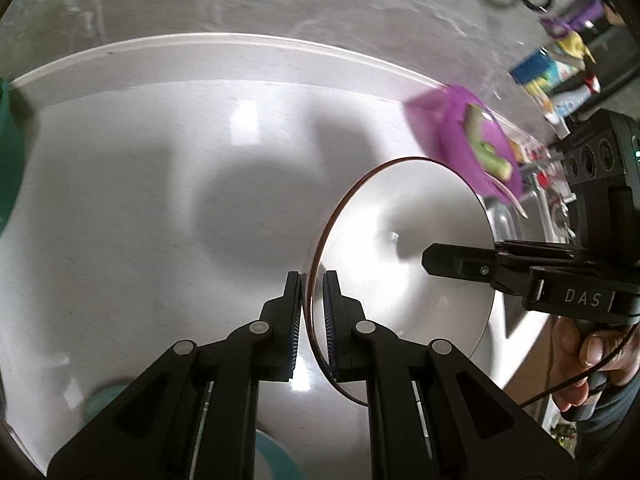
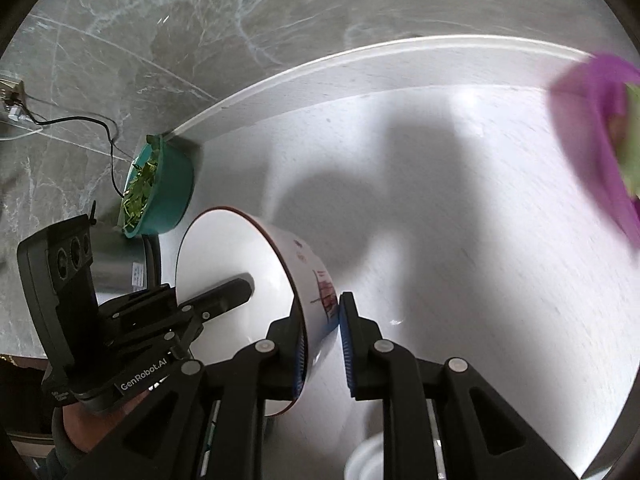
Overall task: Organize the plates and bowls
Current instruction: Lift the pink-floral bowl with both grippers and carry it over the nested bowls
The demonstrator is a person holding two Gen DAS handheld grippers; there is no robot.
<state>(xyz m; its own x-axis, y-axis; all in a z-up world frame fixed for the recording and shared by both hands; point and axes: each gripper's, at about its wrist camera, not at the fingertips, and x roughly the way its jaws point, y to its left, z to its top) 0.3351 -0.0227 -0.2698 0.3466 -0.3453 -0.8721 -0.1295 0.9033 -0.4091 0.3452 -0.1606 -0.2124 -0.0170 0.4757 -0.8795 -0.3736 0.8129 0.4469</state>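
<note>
Above the smooth white tabletop [image 1: 120, 200] you hold a glossy white bowl [image 1: 404, 256] with a thin dark-red rim, tipped on its side and lifted clear of the surface. Your left gripper [image 1: 311, 304] is clamped on its rim, ribbed blue pads pressing either side of the thin wall. Your right gripper [image 2: 323, 344] pinches the opposite wall, one pad inside and one against the red printing outside. At the tabletop's raised back edge, a round teal bowl [image 2: 172, 196] full of chopped green leaves sits in the left corner. A purple bowl [image 1: 460, 136] holding green pieces stands to the right, blurred. Grey veined marble [image 2: 160, 20] lies beyond the edge
</note>
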